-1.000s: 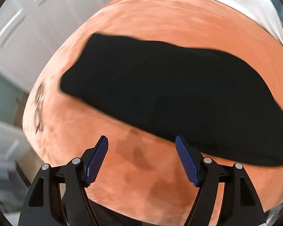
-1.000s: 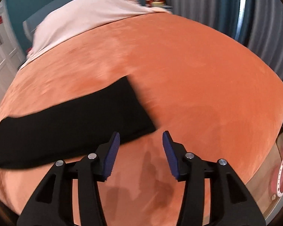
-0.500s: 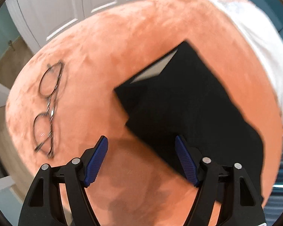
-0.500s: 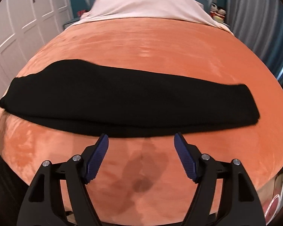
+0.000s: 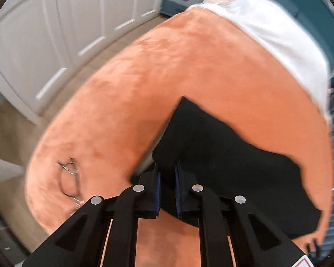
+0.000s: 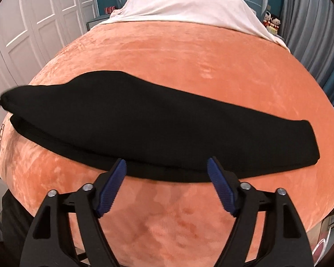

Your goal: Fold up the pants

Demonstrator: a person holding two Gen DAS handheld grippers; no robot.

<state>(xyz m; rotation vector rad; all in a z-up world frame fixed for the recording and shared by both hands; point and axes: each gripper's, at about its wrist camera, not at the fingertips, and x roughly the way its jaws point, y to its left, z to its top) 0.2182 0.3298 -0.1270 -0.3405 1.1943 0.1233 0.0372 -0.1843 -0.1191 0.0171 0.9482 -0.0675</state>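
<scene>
- Pants [image 6: 127,120], black, lie stretched as a long band across an orange blanket [image 6: 189,55] on a bed, running from 9 o'clock to 3 o'clock in the right wrist view.
- Left gripper [image 5: 167,175] has its jaws drawn nearly together, pinching one end of the pants [image 5: 222,155]; black cloth fills the narrow gap between the blue pads [image 5: 157,191].
- From that pinch the pants spread away toward 3 o'clock in the left wrist view, where the fabric lies flat on the blanket [image 5: 189,66]. The pinched end seems lifted a little off the blanket, though motion blur makes this hard to judge.
- Right gripper [image 6: 167,166] has its jaws spread wide and holds nothing; its blue pads [image 6: 220,184] sit at the near long edge of the pants, roughly at the band's middle, one tip either side.
- At 9 o'clock in the right wrist view the far end of the pants narrows to a point where a dark object, probably the other gripper, meets it at the frame's edge.
- Eyeglasses [image 5: 70,180] lie on the blanket at 8 o'clock in the left wrist view, near the bed's edge and apart from the pants; they show small at 9 o'clock in the right wrist view [image 6: 0,138].
- White pillow cover [image 6: 189,6] lies at 12 o'clock beyond the blanket.
- White wardrobe doors [image 5: 44,33] stand at 10 o'clock in the left wrist view.
</scene>
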